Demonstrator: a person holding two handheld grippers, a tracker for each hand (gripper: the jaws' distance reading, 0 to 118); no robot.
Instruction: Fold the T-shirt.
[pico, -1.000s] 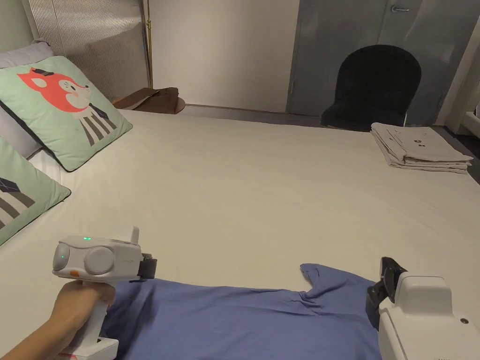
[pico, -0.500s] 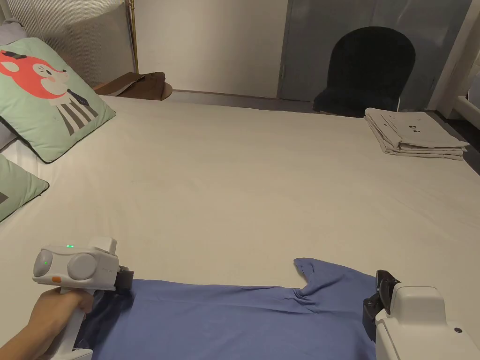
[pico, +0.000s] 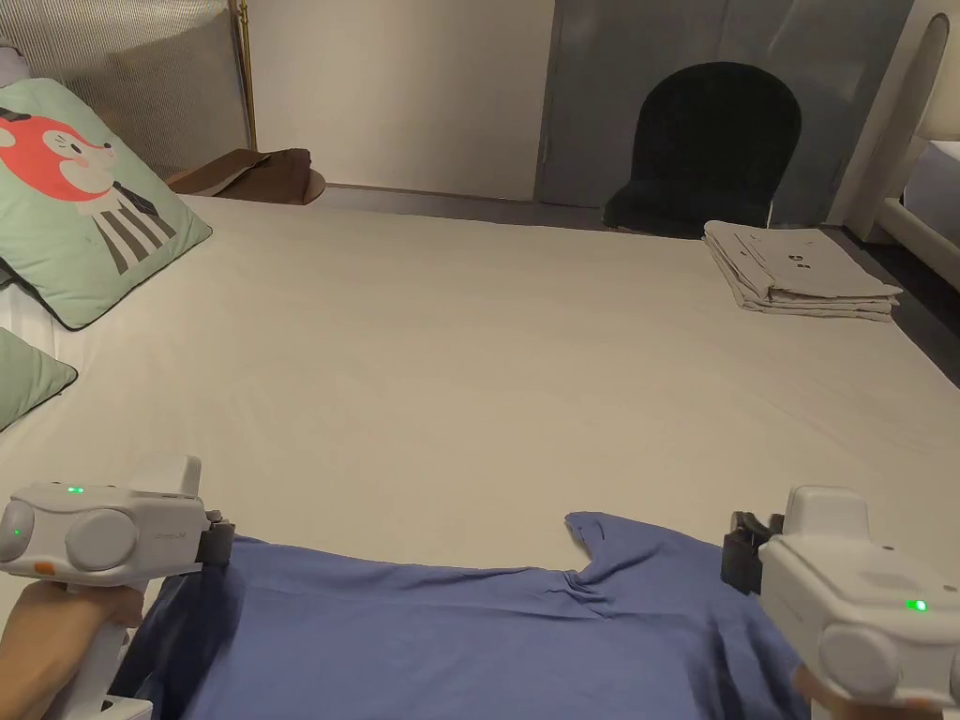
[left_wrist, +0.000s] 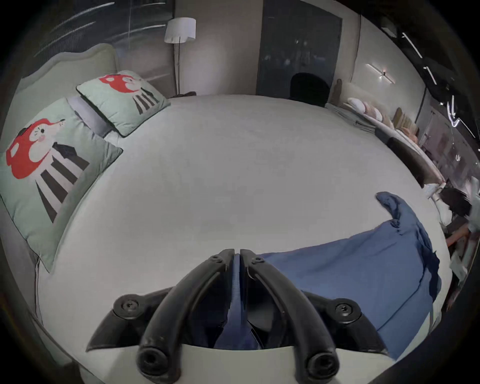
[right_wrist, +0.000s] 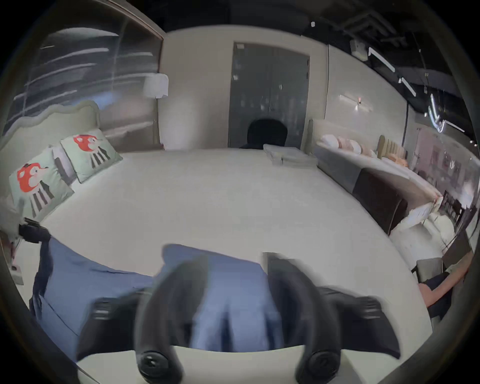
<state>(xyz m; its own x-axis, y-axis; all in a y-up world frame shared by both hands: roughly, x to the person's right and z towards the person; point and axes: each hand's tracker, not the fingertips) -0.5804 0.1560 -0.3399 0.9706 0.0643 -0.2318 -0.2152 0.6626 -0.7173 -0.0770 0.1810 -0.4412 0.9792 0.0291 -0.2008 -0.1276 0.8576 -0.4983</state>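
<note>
One blue T-shirt (pico: 487, 637), two grippers (pico: 217, 544) (pico: 741, 562), two fox cushions (left_wrist: 122, 100) (left_wrist: 49, 166), one folded stack (pico: 797, 279), one chair (pico: 703, 150).

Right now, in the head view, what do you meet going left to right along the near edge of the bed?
Left gripper → blue T-shirt → right gripper.

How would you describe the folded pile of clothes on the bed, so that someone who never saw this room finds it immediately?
Start from the large pale bed and go to its far right corner, just in front of the black chair. There lies the folded beige pile, neatly stacked, unlike the blue T-shirt spread flat at the near edge.
</note>
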